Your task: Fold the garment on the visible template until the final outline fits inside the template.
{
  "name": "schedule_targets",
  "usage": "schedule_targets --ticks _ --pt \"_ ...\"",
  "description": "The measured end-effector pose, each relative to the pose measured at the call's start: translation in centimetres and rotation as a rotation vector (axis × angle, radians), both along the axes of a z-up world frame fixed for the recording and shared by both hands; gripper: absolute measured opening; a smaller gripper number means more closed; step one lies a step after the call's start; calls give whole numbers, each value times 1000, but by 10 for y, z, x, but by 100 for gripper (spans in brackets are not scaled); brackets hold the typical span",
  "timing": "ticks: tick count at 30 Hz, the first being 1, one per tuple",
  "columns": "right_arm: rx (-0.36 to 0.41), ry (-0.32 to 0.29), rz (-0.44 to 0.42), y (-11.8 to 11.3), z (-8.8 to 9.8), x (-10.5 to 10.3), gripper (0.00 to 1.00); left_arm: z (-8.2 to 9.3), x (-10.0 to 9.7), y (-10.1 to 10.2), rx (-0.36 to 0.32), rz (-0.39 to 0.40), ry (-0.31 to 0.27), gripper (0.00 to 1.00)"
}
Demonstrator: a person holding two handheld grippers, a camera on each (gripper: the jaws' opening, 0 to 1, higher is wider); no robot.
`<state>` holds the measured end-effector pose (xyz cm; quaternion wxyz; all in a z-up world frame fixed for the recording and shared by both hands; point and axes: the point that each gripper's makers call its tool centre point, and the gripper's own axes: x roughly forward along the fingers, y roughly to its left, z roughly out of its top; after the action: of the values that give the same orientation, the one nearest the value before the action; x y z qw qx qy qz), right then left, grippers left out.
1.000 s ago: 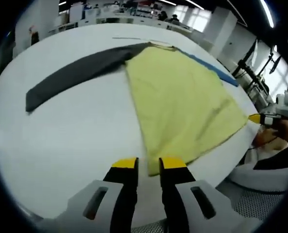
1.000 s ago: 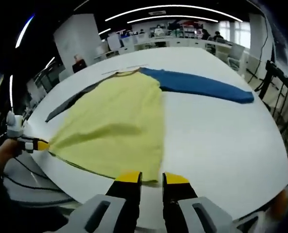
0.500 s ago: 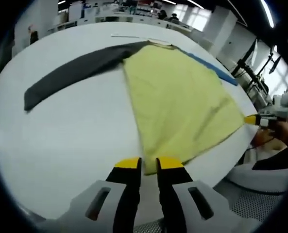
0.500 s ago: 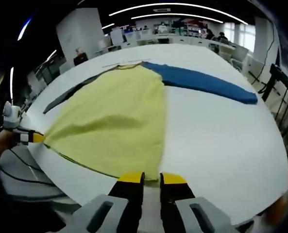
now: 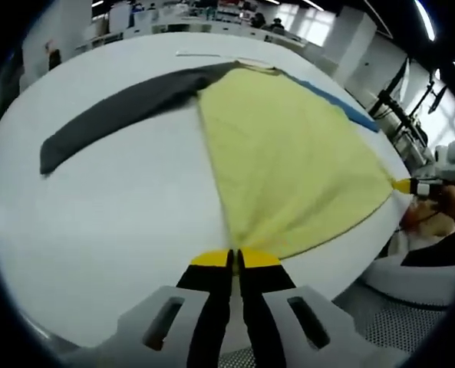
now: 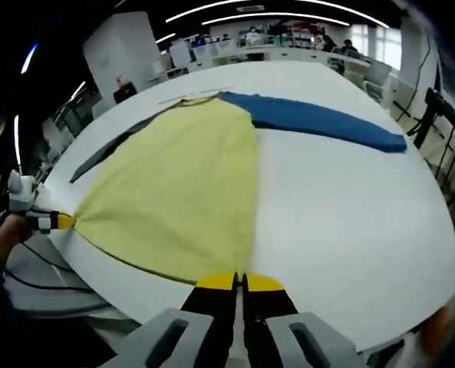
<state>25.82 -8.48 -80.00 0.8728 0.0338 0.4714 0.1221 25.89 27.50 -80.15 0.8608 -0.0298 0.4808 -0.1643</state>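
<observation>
Two corners of the hem are in my grip, one per hand-held gripper. My left hand-held gripper (image 5: 234, 261) has its jaws pressed together on the near corner of the yellow shirt (image 5: 288, 157), low in the left gripper view; my right hand-held gripper (image 6: 239, 282) pinches the opposite hem corner low in the right gripper view. Each one's yellow tip also shows at the far edge of the other's view, holding cloth.

I judge this as the start of a fold: the shirt lies flat and spread on the white surface (image 5: 112, 207), with the grey sleeve (image 5: 120, 115) reaching to the upper left of the left gripper view and the blue sleeve (image 6: 327, 123) to the upper right of the right gripper view. I cannot make out the template outline.

Next I would lift both corners together and carry the hem toward the collar, keeping the hem taut.

Room: the hem sits close to the near edge of the surface, so pulling back risks dragging cloth off it. Bare surface flanks the body on both sides, and beyond the collar it looks open too.
</observation>
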Motion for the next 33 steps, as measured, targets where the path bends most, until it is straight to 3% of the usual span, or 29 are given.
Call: schedule_targets --ticks 13,19,22,28,31,33 --pt "-6 23 11 -4 -2 -6 0 2 -9 -4 30 -26 27 1" --pt "-13 -12 38 -9 3 -4 0 5 -10 -4 42 -36 7 6" --pt "-1 -32 28 -14 8 0 8 7 -9 -4 37 -43 -6 15" --pt "2 -128 42 -21 24 14 29 17 2 -6 36 -69 -99 34" --pt "23 -162 48 -22 32 20 39 27 11 -13 -19 -69 -180 43" --pt "46 -189 43 -24 38 27 47 30 13 -14 -53 -52 -194 50"
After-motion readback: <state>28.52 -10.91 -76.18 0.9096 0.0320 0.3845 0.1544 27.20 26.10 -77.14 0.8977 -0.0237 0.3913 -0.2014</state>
